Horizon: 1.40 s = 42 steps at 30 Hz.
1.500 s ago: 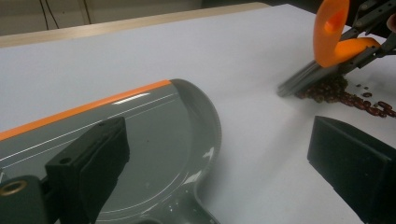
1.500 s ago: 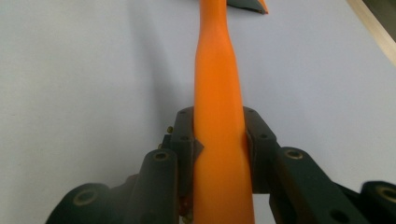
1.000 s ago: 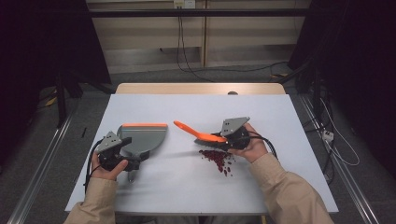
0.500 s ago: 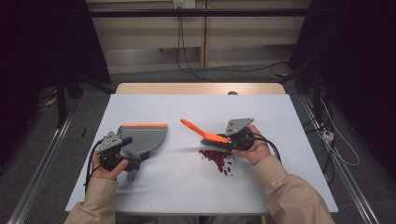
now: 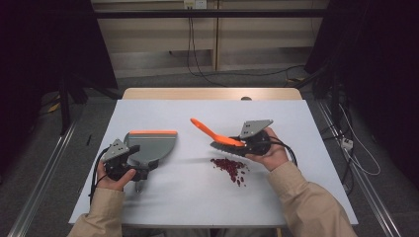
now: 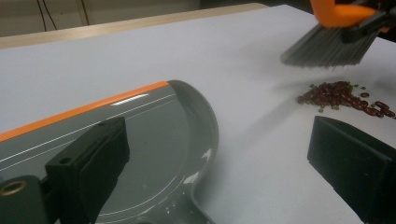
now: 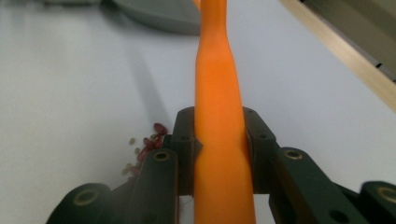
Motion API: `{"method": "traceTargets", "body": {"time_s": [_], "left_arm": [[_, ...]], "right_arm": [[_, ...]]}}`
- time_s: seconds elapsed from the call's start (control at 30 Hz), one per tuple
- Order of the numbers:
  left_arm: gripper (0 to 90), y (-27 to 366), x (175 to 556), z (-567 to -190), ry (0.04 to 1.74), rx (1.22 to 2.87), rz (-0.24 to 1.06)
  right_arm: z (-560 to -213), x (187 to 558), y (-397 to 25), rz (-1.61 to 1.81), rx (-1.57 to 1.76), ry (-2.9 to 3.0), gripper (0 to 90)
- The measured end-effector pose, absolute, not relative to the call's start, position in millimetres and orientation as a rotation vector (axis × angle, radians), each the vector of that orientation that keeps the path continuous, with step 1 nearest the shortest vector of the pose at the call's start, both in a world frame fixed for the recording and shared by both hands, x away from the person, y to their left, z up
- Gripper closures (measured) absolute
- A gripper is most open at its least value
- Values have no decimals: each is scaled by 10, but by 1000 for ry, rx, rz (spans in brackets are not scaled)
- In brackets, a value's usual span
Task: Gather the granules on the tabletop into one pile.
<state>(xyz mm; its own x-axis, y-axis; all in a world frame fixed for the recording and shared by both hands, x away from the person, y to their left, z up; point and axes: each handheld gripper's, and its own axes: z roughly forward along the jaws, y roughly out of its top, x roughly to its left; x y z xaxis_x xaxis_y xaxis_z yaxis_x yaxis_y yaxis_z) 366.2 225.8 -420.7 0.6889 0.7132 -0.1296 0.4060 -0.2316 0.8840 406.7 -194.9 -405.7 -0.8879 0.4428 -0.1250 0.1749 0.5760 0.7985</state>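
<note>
- Hidden or cut off: in the left gripper view, the dustpan (image 6: 140, 154) handle runs out of frame at the bottom, so the contact point is not visible. The brush (image 6: 327, 46) is cropped at the 1 o'clock corner; only bristles and part of the orange back show.
- In the right gripper view, the brush handle (image 7: 219, 116) covers the middle of the frame, and the bristles lie below the frame edge.
- My right gripper (image 5: 249, 143) has its fingers clenched on the brush handle, one pad on each side.
- My left gripper (image 5: 129, 165) sits at the dustpan's handle end in the high view; the left gripper view shows its fingers spread wide.
- Container: the dustpan (image 5: 150, 145) lies flat on the surface (image 5: 197, 197), orange lip at 12 o'clock. Its tray holds nothing.
- The beans (image 5: 231, 168) lie loose on the surface at 3 o'clock from the dustpan, well apart from it, just below the raised bristles.
</note>
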Motion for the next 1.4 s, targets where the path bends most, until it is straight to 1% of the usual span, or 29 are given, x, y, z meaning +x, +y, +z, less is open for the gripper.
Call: {"method": "traceTargets", "body": {"time_s": [0.17, 0.33, 0.57, 0.67, 0.8, 0.97, 1.13, 1.4], "left_arm": [[54, 2257, 3659, -4204, 876, 1860, 370], [53, 2259, 3664, -4209, 878, 1863, 369], [53, 2260, 3663, -4209, 877, 1862, 367], [53, 2264, 3664, -4207, 879, 1858, 367], [54, 2261, 3664, -4209, 877, 1861, 367], [53, 2260, 3666, -4210, 880, 1859, 367], [53, 2260, 3661, -4206, 878, 1859, 369], [53, 2255, 3662, -4209, 878, 1858, 367]], "right_arm": [[-3973, 4138, -2086, 1198, 576, 2465, 711], [-4051, 4195, -2144, 1199, 630, 2464, 711], [-4256, 4236, -2057, 1121, 628, 2504, 711], [-4274, 4229, -2033, 1154, 635, 2509, 711], [-4249, 4188, -1985, 1166, 601, 2541, 711], [-4092, 4121, -2013, 1252, 614, 2507, 711], [-3985, 3953, -1974, 1355, 593, 2568, 711], [-4057, 3684, -1928, 1418, 531, 2698, 711]]}}
